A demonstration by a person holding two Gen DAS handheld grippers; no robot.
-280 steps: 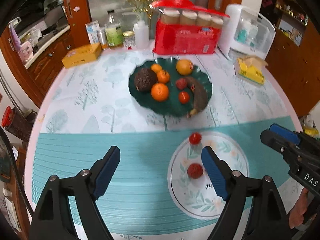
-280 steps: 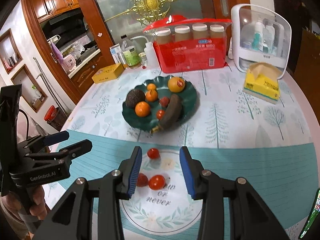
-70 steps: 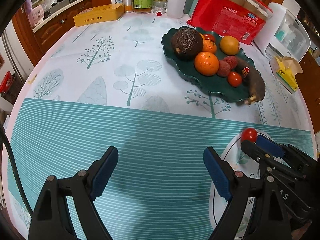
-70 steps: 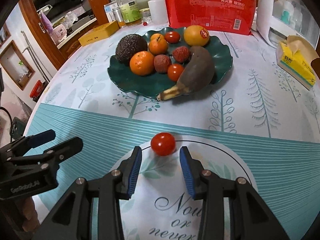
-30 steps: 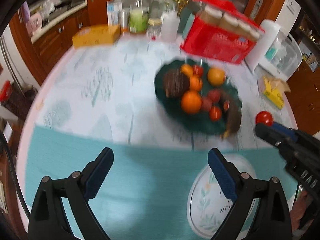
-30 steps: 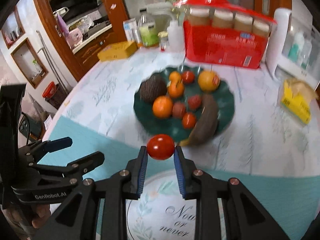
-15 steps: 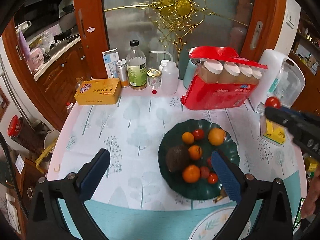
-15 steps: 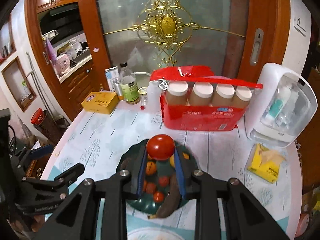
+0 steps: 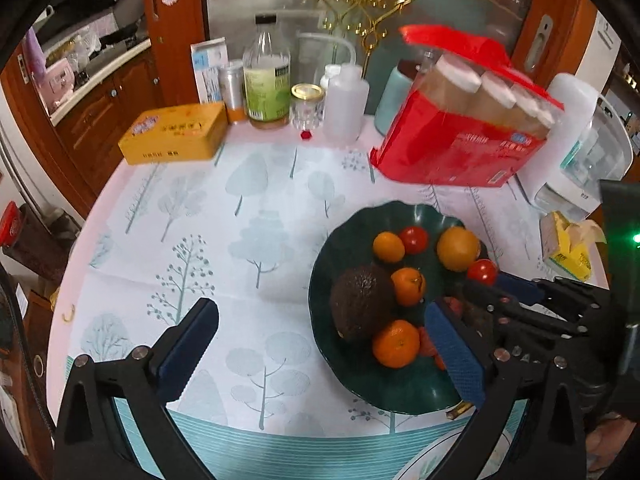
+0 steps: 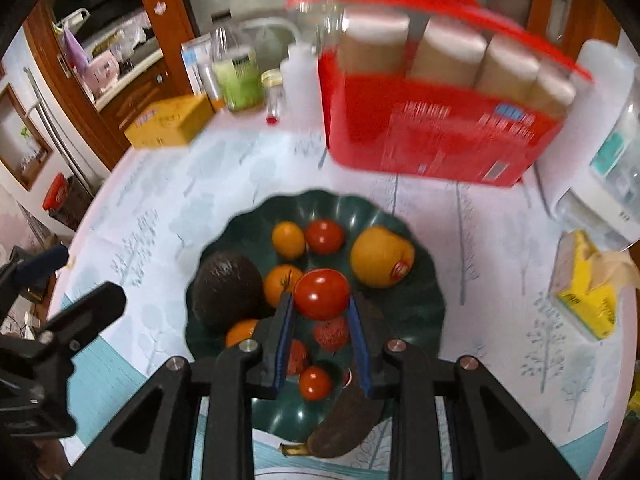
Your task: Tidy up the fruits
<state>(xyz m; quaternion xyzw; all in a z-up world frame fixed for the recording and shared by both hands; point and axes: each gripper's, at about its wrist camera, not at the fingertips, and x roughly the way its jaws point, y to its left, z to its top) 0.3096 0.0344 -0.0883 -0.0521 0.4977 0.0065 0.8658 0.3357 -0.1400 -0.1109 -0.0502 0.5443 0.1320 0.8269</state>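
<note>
My right gripper [image 10: 321, 312] is shut on a red tomato [image 10: 322, 294] and holds it above the middle of the dark green fruit plate [image 10: 420, 312]. The plate holds an avocado [image 10: 224, 290], oranges, other tomatoes, lychees and a dark banana [image 10: 344, 428]. In the left wrist view the right gripper [image 9: 486, 282] reaches in from the right with the tomato [image 9: 482, 272] over the plate [image 9: 324, 264]. My left gripper [image 9: 316, 348] is open and empty, above the table at the plate's near left.
A red pack of jars [image 9: 460, 128], bottles [image 9: 267, 76], a yellow box [image 9: 174, 134], a white appliance [image 9: 580, 140] and a yellow tissue pack [image 9: 568, 244] stand behind and right of the plate. A white plate's rim [image 9: 448, 456] shows at the near edge.
Both grippers have come down and closer to the table. The right gripper has carried the tomato from high above to just over the green plate.
</note>
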